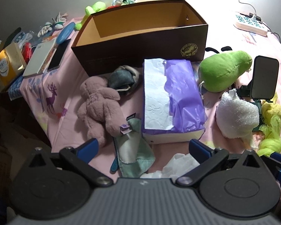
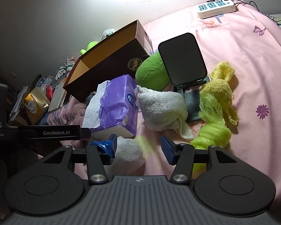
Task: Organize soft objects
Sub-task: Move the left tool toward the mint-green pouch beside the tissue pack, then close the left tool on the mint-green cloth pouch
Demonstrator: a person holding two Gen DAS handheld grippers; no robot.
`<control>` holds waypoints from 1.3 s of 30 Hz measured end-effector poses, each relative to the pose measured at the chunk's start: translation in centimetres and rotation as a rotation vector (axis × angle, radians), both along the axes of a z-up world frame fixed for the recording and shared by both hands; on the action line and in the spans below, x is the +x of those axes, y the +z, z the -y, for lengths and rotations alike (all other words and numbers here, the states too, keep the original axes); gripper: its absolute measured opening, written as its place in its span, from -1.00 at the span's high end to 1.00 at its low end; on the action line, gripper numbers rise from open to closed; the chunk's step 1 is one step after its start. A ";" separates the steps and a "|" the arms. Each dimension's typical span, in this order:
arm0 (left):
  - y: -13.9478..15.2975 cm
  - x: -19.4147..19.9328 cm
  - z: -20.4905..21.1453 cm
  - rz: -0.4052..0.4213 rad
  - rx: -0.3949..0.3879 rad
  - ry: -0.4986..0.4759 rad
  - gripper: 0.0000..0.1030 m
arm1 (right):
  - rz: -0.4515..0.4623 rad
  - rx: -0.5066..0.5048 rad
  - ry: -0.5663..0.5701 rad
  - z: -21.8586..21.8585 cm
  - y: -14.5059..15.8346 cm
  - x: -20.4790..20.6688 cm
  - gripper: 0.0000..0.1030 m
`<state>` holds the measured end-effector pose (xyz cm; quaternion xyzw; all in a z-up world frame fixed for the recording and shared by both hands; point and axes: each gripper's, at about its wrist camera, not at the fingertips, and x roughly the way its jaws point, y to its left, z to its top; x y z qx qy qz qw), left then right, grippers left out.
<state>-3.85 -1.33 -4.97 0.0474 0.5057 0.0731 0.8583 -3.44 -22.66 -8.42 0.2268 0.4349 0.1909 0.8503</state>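
An open brown cardboard box [image 1: 140,43] stands empty on the pink bedsheet; it also shows in the right wrist view [image 2: 106,69]. In front of it lie a pink plush bear [image 1: 97,105], a grey sock bundle [image 1: 123,78], a purple tissue pack [image 1: 170,101], a green plush [image 1: 224,71], a rolled white towel [image 1: 236,114], a mint cloth [image 1: 134,150] and a yellow-green cloth [image 2: 215,112]. My left gripper [image 1: 142,146] is open, hovering over the mint cloth. My right gripper [image 2: 138,148] is open and empty, above a crumpled white tissue [image 2: 129,153].
A black phone stand [image 2: 183,60] stands between the green plush and the yellow cloth. A white power strip [image 2: 215,9] lies at the back right. Books [image 1: 41,56], a gold bag [image 1: 7,65] and small toys crowd the left edge.
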 end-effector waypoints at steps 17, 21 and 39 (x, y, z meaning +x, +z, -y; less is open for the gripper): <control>-0.7 -1.4 -3.5 -0.039 -0.123 0.003 -0.99 | -0.061 0.037 0.004 -0.4 -1.0 1.3 0.27; -0.9 -3.1 -4.6 -0.055 -0.153 -0.079 -0.99 | -0.081 0.050 0.022 -0.9 -1.2 1.6 0.27; -2.3 -5.6 -6.6 -0.039 -0.228 -0.204 -0.82 | -0.187 0.118 0.035 -1.1 -2.5 2.6 0.26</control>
